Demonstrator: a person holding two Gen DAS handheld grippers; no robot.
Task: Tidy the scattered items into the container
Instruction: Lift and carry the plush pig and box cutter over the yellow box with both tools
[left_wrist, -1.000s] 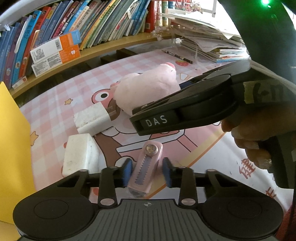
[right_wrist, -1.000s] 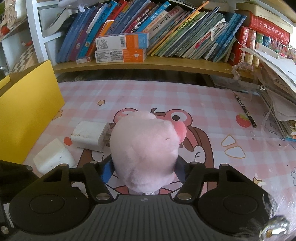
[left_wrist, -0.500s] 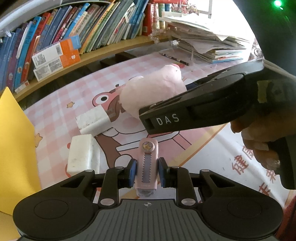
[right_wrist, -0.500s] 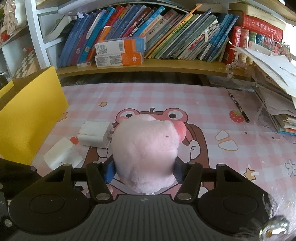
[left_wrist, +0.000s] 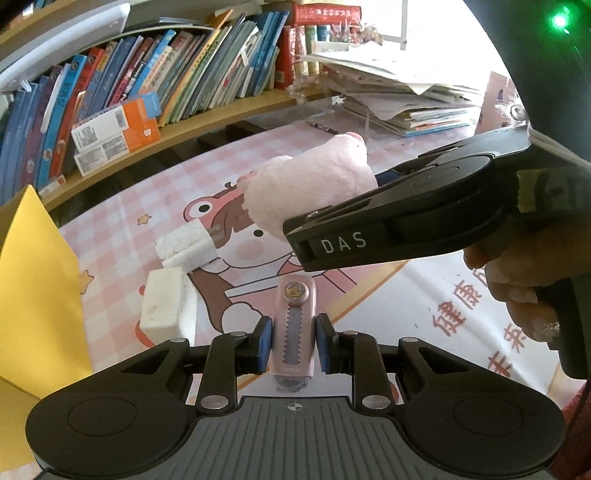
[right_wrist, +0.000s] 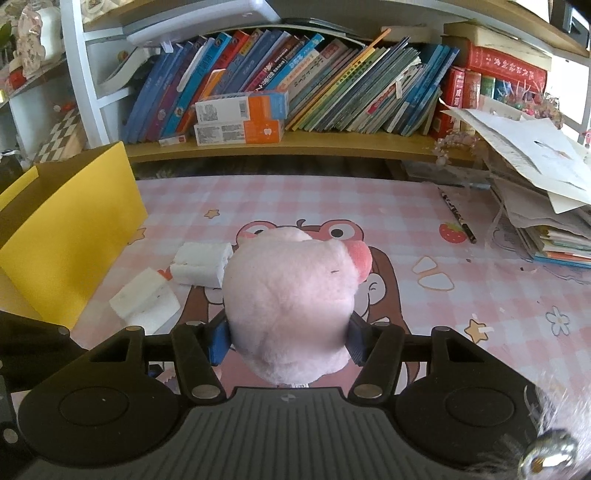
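My left gripper (left_wrist: 292, 343) is shut on a pink utility knife (left_wrist: 294, 325) and holds it above the mat. My right gripper (right_wrist: 288, 341) is shut on a pink plush toy (right_wrist: 291, 295), lifted off the table; the toy also shows in the left wrist view (left_wrist: 310, 192). The yellow container (right_wrist: 70, 229) stands at the left, also seen in the left wrist view (left_wrist: 33, 280). Two white foam blocks (right_wrist: 202, 263) (right_wrist: 144, 301) lie on the mat near the container, also in the left wrist view (left_wrist: 186, 245) (left_wrist: 166, 301).
A bookshelf (right_wrist: 295, 144) full of books runs along the back edge. A paper and book stack (right_wrist: 543, 206) sits at the right. A pencil (right_wrist: 456, 214) lies on the pink checked mat (right_wrist: 480, 295).
The left gripper closed on the pink knife and lifted it. The right gripper rose with the plush toy; the table looks farther away in both views.
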